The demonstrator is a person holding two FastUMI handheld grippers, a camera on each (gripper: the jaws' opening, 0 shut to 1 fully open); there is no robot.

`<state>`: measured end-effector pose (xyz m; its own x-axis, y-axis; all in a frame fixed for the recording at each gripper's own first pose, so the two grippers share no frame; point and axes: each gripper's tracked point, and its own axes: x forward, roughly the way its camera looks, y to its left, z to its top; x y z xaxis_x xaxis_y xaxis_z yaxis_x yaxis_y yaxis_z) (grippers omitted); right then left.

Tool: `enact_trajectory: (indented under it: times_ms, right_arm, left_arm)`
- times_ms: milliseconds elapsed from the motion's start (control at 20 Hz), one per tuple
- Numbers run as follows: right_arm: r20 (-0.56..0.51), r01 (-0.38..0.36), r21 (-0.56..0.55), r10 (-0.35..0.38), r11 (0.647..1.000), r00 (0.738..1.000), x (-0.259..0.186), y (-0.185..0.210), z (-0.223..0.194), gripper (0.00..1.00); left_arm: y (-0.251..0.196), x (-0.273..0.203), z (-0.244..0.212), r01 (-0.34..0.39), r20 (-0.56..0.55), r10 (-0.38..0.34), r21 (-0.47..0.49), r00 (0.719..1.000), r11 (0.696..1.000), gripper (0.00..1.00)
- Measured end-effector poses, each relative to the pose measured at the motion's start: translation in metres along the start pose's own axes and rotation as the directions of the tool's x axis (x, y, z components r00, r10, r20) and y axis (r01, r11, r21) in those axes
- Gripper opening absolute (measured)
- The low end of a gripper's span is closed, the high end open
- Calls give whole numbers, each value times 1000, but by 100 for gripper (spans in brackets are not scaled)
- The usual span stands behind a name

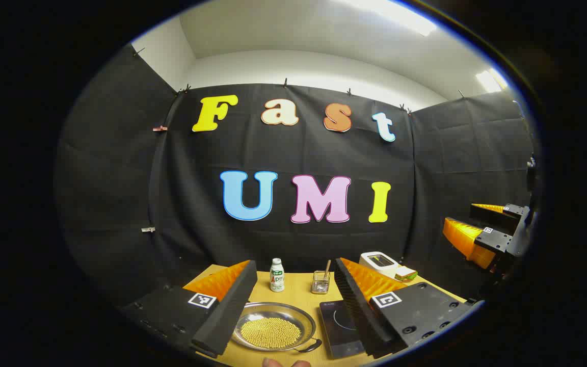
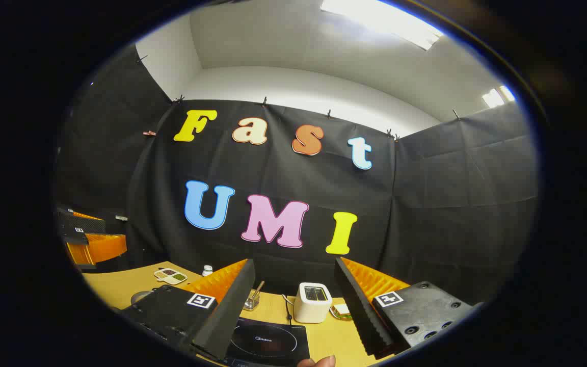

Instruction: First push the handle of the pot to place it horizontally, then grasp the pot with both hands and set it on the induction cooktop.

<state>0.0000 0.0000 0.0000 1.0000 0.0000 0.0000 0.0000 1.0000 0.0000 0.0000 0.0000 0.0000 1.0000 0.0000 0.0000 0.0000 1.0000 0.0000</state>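
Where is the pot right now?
In the left gripper view the pot sits on the table between the left hand-held gripper's fingers, just left of the cooktop, with the bottle behind it.

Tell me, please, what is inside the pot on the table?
The pot holds a low heap of small yellowish beads. The left claw's finger covers its left rim.
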Motion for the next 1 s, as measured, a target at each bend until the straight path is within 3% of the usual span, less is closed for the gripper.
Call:
enact_trajectory:
  times_ms: [1000]
  right_arm:
    - [1,11,-16,-11,1000,1000,3,-2,0,97]
  left_arm:
    - [2,8,5,14,19,-14,20,1000,1000,96]
